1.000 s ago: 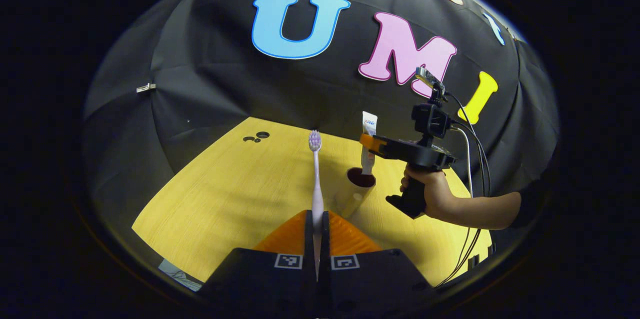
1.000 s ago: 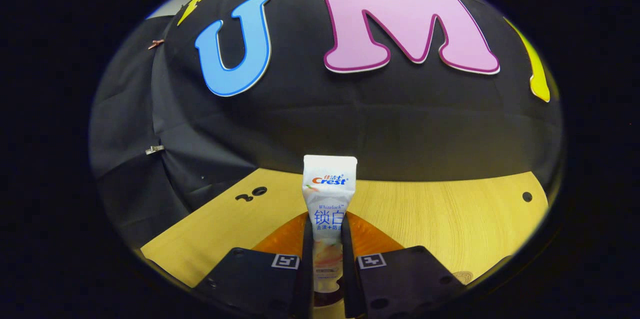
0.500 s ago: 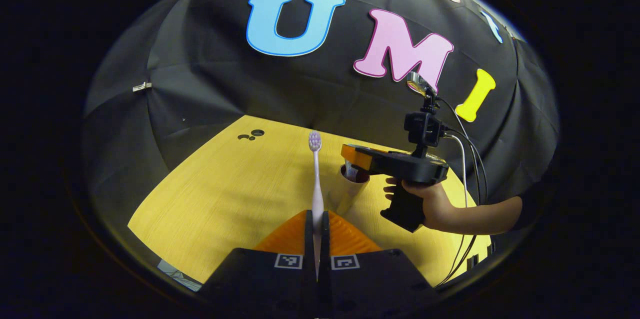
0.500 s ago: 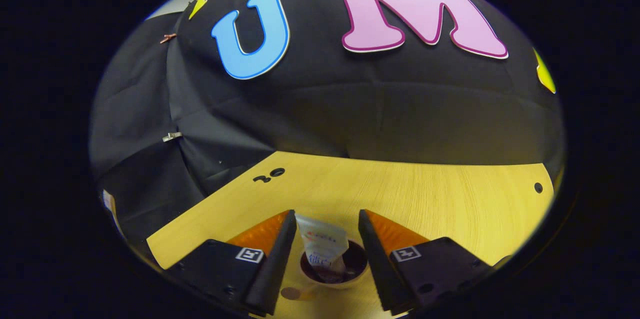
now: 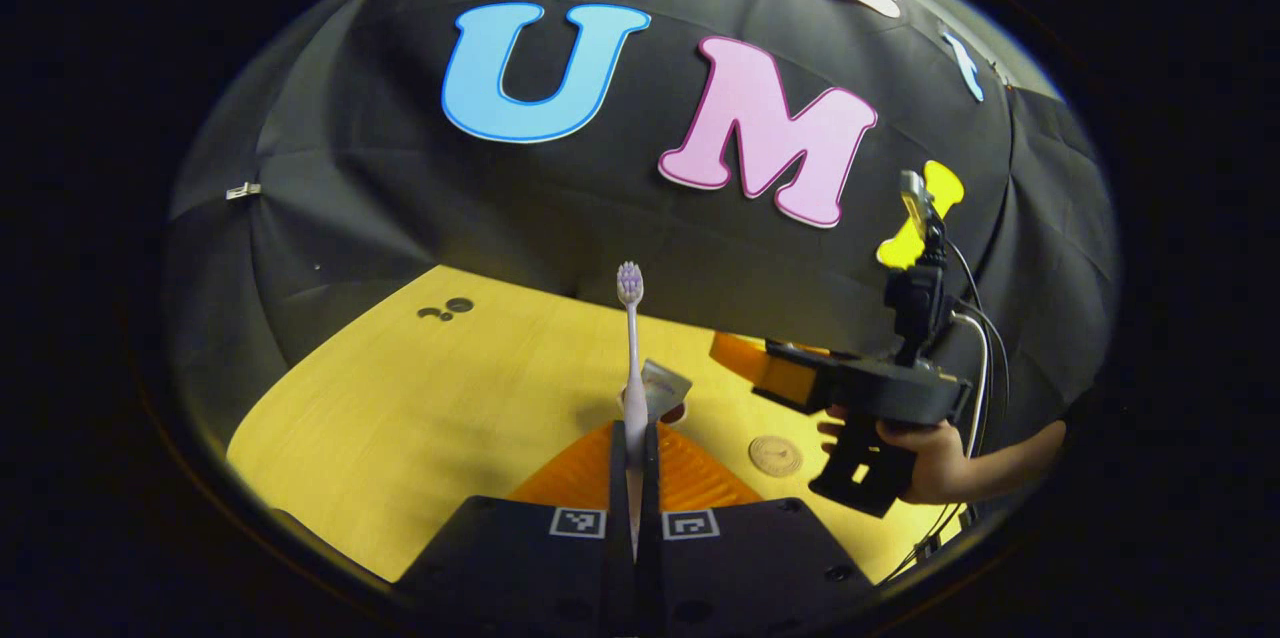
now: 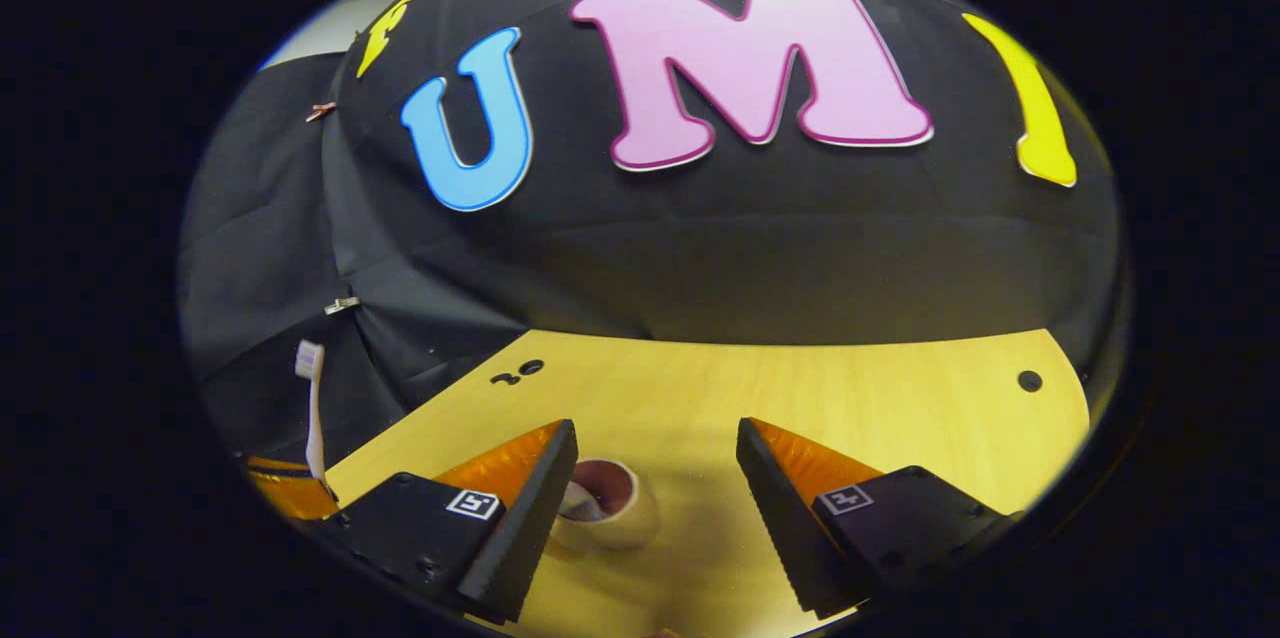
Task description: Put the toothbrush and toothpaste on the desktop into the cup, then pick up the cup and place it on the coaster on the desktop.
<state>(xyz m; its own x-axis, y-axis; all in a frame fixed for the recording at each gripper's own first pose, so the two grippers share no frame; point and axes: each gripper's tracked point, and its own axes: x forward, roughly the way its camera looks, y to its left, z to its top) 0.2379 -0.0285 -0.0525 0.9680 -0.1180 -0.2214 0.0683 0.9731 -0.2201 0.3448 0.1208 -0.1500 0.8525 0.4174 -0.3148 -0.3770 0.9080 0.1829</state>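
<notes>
My left gripper (image 5: 633, 443) is shut on a lilac toothbrush (image 5: 630, 348), which stands upright with the bristles on top. Just beyond its fingers the white toothpaste tube (image 5: 665, 386) leans in the cup (image 5: 676, 413), which they mostly hide. A round tan coaster (image 5: 775, 455) lies on the desktop to the right of the cup. My right gripper (image 6: 655, 428) is open with nothing between its fingers; the beige cup (image 6: 620, 508) stands low behind its left finger with the toothpaste (image 6: 578, 501) inside. In the left gripper view the right gripper (image 5: 740, 360) hovers right of the cup, held by a hand (image 5: 930, 463).
The yellow wooden desktop (image 5: 400, 398) runs back to the black cloth wall. Small dark holes (image 5: 446, 309) mark its far left, and one hole (image 6: 1029, 381) sits at the far right. The toothbrush (image 6: 312, 408) and the left gripper's orange finger (image 6: 285, 490) appear at the left edge of the right gripper view.
The right gripper opened, dropped the toothpaste into the cup and drew back to the right. The left gripper moved closer to the cup, still holding the toothbrush.
</notes>
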